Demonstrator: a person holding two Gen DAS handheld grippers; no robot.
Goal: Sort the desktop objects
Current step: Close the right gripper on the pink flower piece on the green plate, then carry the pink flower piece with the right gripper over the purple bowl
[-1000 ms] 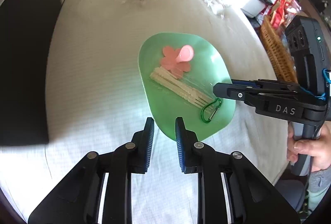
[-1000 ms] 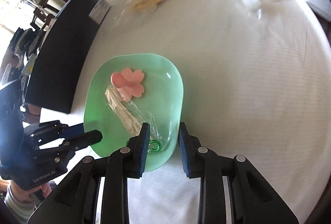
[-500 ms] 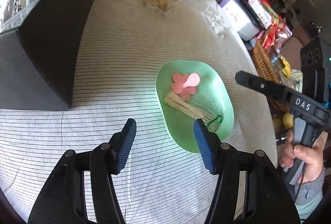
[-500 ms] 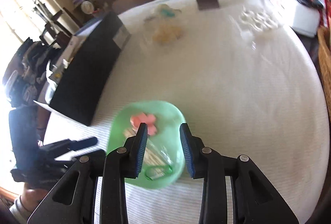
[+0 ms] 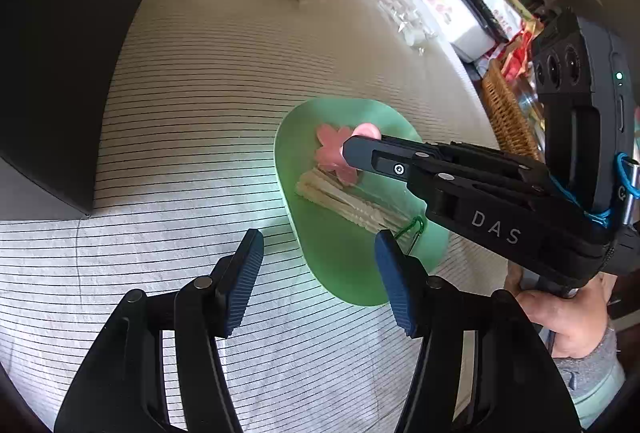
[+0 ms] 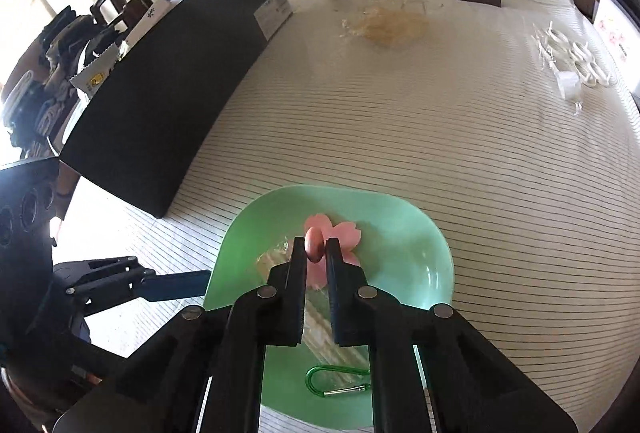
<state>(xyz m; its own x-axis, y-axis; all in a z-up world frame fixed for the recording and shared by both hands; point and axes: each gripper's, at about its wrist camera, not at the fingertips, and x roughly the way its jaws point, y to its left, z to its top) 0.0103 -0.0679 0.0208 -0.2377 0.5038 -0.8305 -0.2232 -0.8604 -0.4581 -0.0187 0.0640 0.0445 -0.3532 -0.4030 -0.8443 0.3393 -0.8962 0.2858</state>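
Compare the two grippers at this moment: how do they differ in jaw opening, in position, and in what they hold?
The left gripper has its jaws spread wide; the right gripper has its jaws nearly together.

The left gripper holds nothing; the right gripper pinches the raised knob of the pink flower piece.

The left gripper sits at the near edge of the green tray; the right gripper reaches in over the tray's middle.

Both are black, hand-held and point toward the tray.

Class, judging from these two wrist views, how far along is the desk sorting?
Done: the green tray holds a flower hook, a stick packet and a green clip. In hand: the right hand-held gripper pinches the hook's pink knob; the left hand-held gripper is open. Left: loose items like the white rings.
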